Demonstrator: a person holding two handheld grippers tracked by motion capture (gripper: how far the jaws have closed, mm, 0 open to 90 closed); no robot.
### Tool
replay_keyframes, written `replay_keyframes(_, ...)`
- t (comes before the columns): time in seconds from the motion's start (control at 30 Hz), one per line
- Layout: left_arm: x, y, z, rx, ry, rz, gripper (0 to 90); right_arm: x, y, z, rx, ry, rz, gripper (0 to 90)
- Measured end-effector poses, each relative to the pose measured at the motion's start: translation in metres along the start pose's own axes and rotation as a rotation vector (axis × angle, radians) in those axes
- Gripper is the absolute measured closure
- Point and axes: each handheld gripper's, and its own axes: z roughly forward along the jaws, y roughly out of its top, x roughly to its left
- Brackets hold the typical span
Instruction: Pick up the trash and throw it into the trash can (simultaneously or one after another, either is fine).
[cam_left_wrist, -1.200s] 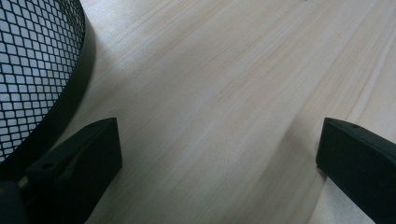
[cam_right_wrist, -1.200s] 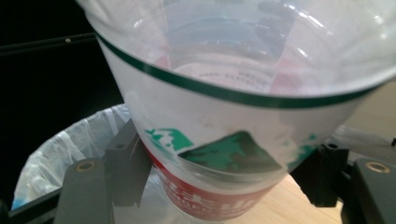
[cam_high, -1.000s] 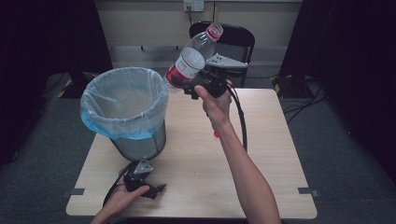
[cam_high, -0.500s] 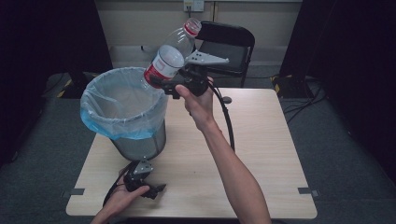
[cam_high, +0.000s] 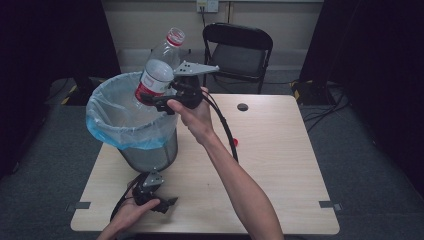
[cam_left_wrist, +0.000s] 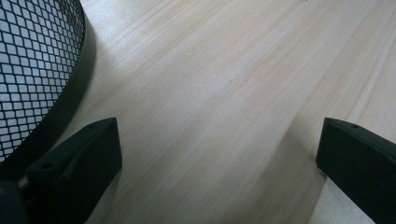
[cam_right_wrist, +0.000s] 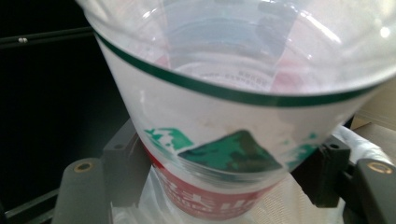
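1. Pale rectangular wooden desk: carries everything listed below; a round cable hole near its far edge.

2. Grey wire-mesh waste bin lined with a light blue plastic bag: stands upright on the left half of the desk. Its mesh wall shows at the left edge of the left gripper view.

3. Clear plastic bottle with a red cap and a red-and-white label: held in the air, tilted, cap up and away, its base above the bin's far right rim. In the right gripper view the label end sits between the two black jaws, with the bag below it.

4. Right hand-held gripper: raised above the desk, jaws clamped on the bottle's lower body.

5. Left hand-held gripper: resting low at the near desk edge, just in front of the bin; jaws spread wide, nothing but bare desk between them.

6. Small red object: lies on the desk beside the right forearm; too small to identify.
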Motion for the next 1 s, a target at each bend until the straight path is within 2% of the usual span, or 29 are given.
replay_keyframes(0.3,0.0,0.0,0.0,0.0,0.0,0.0,0.0,0.001,-0.005,0.017,0.017,0.01,0.009,25.8)
replay_keyframes(0.37,0.0,0.0,0.0,0.0,0.0,0.0,0.0,0.001,-0.006,0.02,0.018,-0.002,0.007,24.5)
replay_keyframes(0.57,0.0,0.0,0.0,0.001,0.0,0.001,0.0,-0.001,-0.008,0.024,0.027,0.001,0.015,26.3)
replay_keyframes(0.73,0.0,0.0,0.0,0.0,-0.001,0.002,0.0,-0.001,-0.006,0.02,0.023,-0.01,0.006,25.2)
replay_keyframes(0.87,0.0,0.0,0.0,0.001,-0.001,0.002,0.0,-0.004,-0.002,0.011,0.006,-0.03,0.005,24.4)
replay_keyframes(1.0,0.0,0.0,0.0,0.001,-0.001,0.002,0.0,-0.008,-0.001,0.001,0.011,-0.059,-0.003,23.5)
